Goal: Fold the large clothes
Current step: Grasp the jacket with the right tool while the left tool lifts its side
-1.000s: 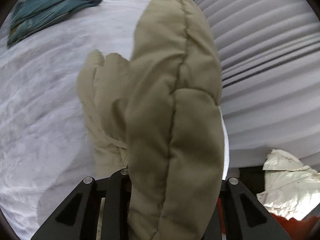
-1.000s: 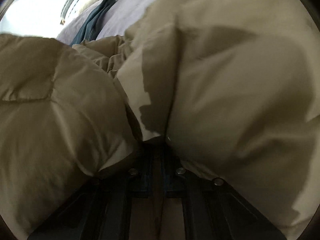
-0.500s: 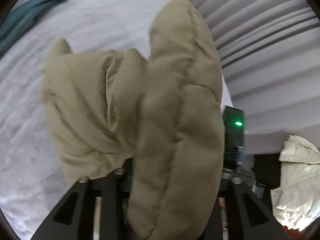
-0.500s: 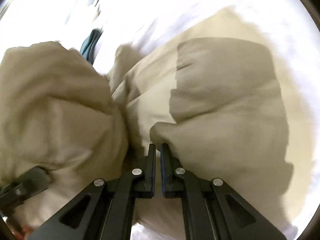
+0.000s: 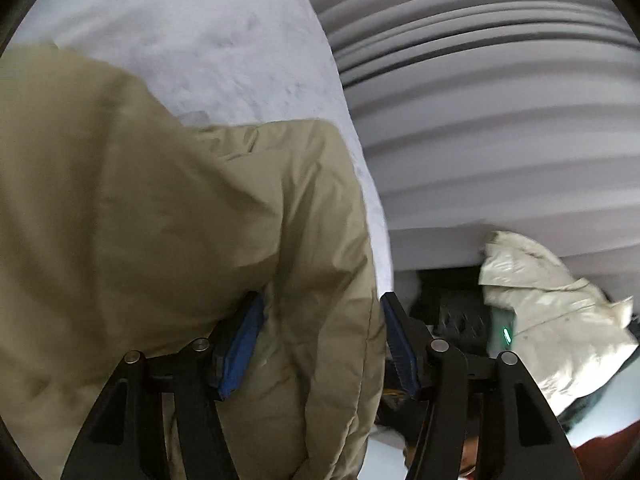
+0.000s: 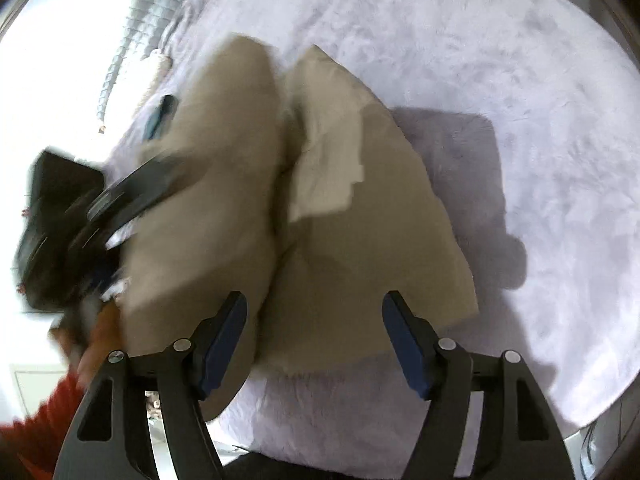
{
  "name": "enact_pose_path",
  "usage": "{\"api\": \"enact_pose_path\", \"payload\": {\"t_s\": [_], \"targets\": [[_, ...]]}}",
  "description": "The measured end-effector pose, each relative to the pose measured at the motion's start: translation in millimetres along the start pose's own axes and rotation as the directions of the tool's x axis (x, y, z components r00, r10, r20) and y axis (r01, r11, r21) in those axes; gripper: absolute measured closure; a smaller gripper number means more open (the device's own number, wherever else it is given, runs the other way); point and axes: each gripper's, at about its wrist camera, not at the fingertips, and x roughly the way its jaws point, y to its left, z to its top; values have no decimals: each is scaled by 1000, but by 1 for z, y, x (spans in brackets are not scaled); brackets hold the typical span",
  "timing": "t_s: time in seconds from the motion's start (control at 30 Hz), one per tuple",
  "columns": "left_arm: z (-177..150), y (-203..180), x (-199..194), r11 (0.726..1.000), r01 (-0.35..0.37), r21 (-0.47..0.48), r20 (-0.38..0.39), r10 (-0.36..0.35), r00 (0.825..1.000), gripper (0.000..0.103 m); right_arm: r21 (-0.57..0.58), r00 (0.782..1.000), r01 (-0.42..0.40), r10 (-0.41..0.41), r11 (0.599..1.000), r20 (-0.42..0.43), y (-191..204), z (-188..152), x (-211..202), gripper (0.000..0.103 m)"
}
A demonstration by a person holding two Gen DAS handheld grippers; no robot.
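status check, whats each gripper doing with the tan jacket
Left gripper opening, tan jacket fabric between its jaws. Right gripper opening, clear of the jacket. Jacket bundled on the bed cover. Nothing blocking.

Left gripper (image 6: pixel 100 216) was motion-blurred in right wrist view; khaki jacket (image 5: pixel 160 240) hid its left pad (mostly)
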Motion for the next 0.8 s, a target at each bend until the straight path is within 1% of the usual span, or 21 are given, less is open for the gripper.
{"api": "enact_pose_path", "payload": {"t_s": [0.1, 0.17, 0.27, 0.3, 0.37, 0.4, 0.43, 0.47, 0.5, 0.53, 0.6, 0.67, 0.7, 0.73, 0.8], "targets": [[11, 3, 18, 999, 30, -26, -47, -31, 998, 43, -83, 998, -51, 53, 995, 21, 14, -20, -23, 28], [23, 2, 24, 1000, 15, -16, -59, -15, 998, 43, -148, 998, -64, 66, 987, 8, 26, -33, -30, 22], [27, -4, 32, 1000, 7, 11, -73, -6, 997, 43, -205, 996, -82, 75, 975, -41, 48, -52, -16, 21], [28, -3, 33, 1000, 1, 16, -74, 0, 997, 43, -215, 996, -84, 75, 973, -52, 57, -51, -4, 21], [29, -9, 34, 999, -21, 33, -63, 23, 998, 43, -234, 997, -61, 50, 970, -55, 69, -55, 15, 21], [29, -13, 32, 998, -39, 44, -50, 41, 998, 43, -233, 999, -30, 21, 972, -40, 72, -51, 25, 21], [30, -19, 27, 996, -64, 59, -27, 65, 998, 43, -213, 1000, 9, -14, 977, -20, 72, -49, 33, 24], [30, -25, 18, 993, -91, 80, 5, 91, 996, 43, -171, 1000, 30, -30, 985, 1, 67, -46, 37, 32], [30, -30, 7, 987, -125, 103, 43, 121, 992, 43, -128, 999, 35, -33, 991, 17, 60, -42, 39, 63], [28, -38, -7, 977, -169, 130, 93, 158, 983, 43, -84, 999, 40, -38, 996, 25, 52, -38, 40, 78], [22, -45, -39, 954, -254, 158, 201, 220, 954, 43, 1, 998, 44, -44, 999, 51, 32, -33, 37, 79], [12, -42, -72, 929, -343, 140, 301, 291, 908, 43, 50, 996, 57, -61, 997, 64, 17, -30, 34, 80], [7, -35, -90, 913, -393, 107, 350, 335, 875, 43, 68, 995, 66, -71, 995, 71, 13, -28, 34, 80], [1, -23, -108, 893, -447, 53, 393, 393, 831, 43, 87, 994, 73, -79, 994, 76, 8, -27, 34, 80], [-6, 0, -127, 866, -499, -38, 417, 468, 779, 43, 121, 994, 71, -81, 990, 80, 1, -32, 35, 80]]}}
